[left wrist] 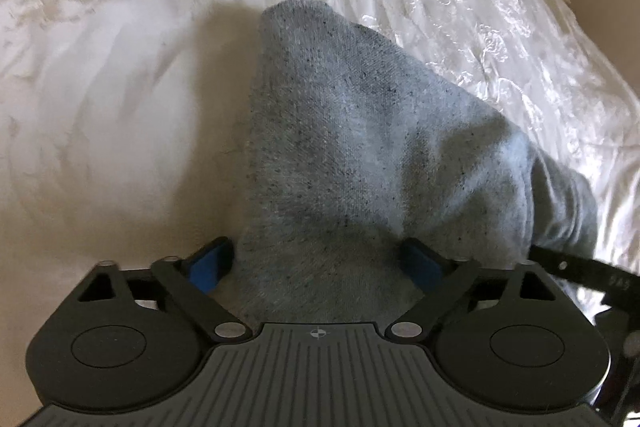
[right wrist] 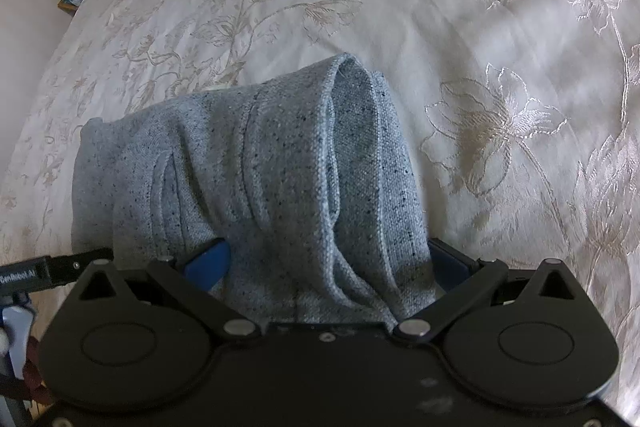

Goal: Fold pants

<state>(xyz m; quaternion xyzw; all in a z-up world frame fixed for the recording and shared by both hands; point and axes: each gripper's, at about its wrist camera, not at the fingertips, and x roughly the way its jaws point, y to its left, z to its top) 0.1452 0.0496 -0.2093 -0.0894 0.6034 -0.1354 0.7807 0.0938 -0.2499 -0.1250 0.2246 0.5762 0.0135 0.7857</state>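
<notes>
Nearest the lens in the left wrist view we are looking at the black body of the left gripper (left wrist: 320,259), and its two blue pads (left wrist: 208,263) are standing wide apart with grey fabric bulging between them; the pads are not pressing on the cloth, so this claw is released. The grey speckled pants (left wrist: 360,131) are lying bunched on the white bedspread (left wrist: 100,99), rising away from us in a tapering heap. The left part of this view is blurring, so we are not reading the bedspread's pattern there.

In the right wrist view we are seeing the right gripper (right wrist: 328,263) over the same pants (right wrist: 248,155), which are folded into a thick bundle with a rolled edge at the far end. Its blue pads (right wrist: 210,263) are sitting against both sides of the bundle, and it is probably grasping the fabric, though we cannot tell for sure from this angle. The bedspread (right wrist: 500,27) around it is showing embroidered flowers, and a few small things are standing at the far left corner, too small for us to name
</notes>
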